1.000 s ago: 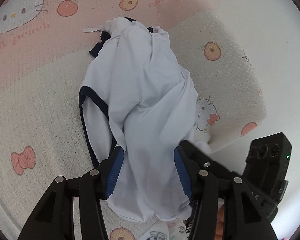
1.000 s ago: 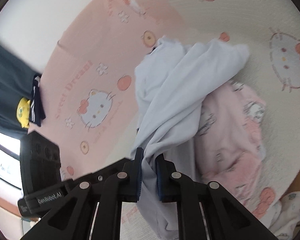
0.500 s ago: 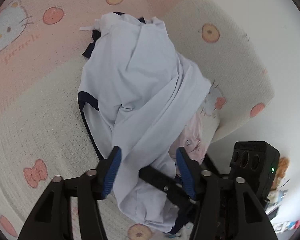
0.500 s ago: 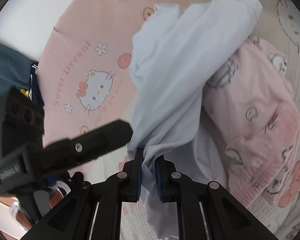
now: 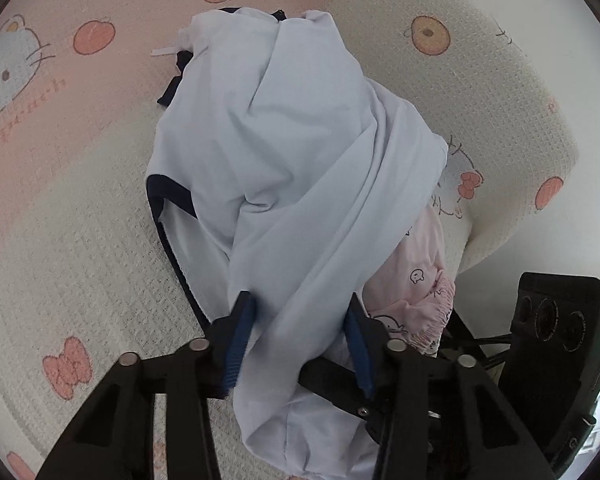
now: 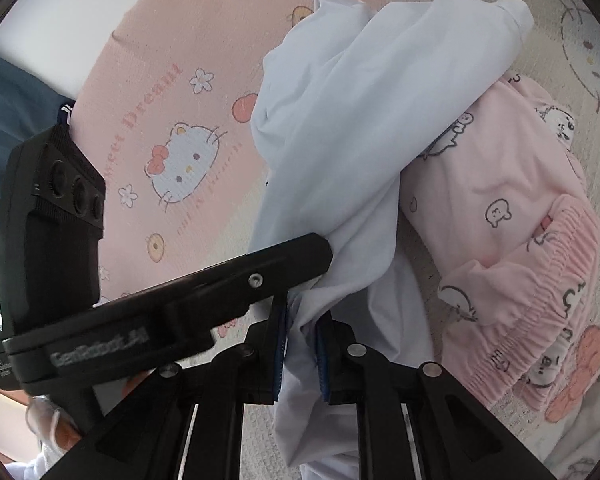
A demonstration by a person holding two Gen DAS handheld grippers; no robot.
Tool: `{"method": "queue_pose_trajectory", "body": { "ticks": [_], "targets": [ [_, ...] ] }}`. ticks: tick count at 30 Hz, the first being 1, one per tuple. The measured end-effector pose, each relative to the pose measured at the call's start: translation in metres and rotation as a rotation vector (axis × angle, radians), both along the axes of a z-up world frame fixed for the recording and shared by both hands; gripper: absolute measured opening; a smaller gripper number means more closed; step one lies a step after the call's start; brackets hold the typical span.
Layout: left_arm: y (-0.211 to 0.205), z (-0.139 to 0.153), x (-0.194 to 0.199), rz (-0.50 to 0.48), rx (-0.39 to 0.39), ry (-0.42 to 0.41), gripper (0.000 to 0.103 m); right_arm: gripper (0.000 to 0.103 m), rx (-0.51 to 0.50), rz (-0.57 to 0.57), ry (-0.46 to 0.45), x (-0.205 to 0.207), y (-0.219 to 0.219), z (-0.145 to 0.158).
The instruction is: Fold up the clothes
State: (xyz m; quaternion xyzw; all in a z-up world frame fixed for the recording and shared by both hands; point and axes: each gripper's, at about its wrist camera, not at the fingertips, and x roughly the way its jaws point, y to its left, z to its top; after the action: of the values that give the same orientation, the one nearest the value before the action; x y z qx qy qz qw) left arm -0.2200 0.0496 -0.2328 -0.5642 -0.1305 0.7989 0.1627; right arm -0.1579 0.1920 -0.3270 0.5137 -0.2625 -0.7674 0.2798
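While my right tongs [image 6: 302, 354] stay clamped on the white shirt [image 5: 300, 168] bunched on the bed [image 5: 80, 248], my left tongs [image 5: 296, 344] sit apart around it, beside pink pyjamas [image 6: 512, 240]

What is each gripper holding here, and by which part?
Right gripper pinches a bunched fold of the white garment. Left gripper is open, cloth draped between its fingers, not gripped.

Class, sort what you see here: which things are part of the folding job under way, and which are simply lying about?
In the job:
- white garment with navy trim
- right gripper, shut on it
- left gripper, open around it

Lying about:
- pink printed garment
- cartoon-cat blanket underneath
- dark blue cloth
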Motion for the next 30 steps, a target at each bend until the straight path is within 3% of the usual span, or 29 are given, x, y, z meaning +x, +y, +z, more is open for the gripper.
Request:
{"method": "queue_pose_trajectory", "body": {
  "ticks": [1, 3, 4, 8, 18, 30],
  "targets": [
    [0.0, 0.0, 0.001, 0.0, 0.0, 0.013, 0.035, 0.02, -0.003, -0.007, -0.005, 0.001, 0.002, -0.001],
    [0.0, 0.001, 0.001, 0.0, -0.011, 0.025, 0.034, 0.051, -0.004, -0.022, -0.045, 0.004, 0.007, -0.005],
    [-0.001, 0.001, 0.001, 0.001, -0.01, 0.024, 0.034, 0.054, -0.024, -0.037, -0.059, 0.005, 0.012, -0.006],
    [-0.005, 0.002, -0.002, 0.008, 0.008, 0.021, 0.034, 0.058, -0.084, -0.11, -0.086, 0.013, 0.036, -0.007],
    [-0.009, 0.001, 0.004, 0.025, 0.02, 0.042, 0.034, 0.063, -0.048, -0.129, -0.062, 0.006, 0.044, 0.005],
    [-0.025, -0.005, 0.019, 0.094, -0.044, 0.093, 0.025, 0.07, -0.066, -0.201, -0.055, -0.008, 0.045, 0.009]
  ]
}}
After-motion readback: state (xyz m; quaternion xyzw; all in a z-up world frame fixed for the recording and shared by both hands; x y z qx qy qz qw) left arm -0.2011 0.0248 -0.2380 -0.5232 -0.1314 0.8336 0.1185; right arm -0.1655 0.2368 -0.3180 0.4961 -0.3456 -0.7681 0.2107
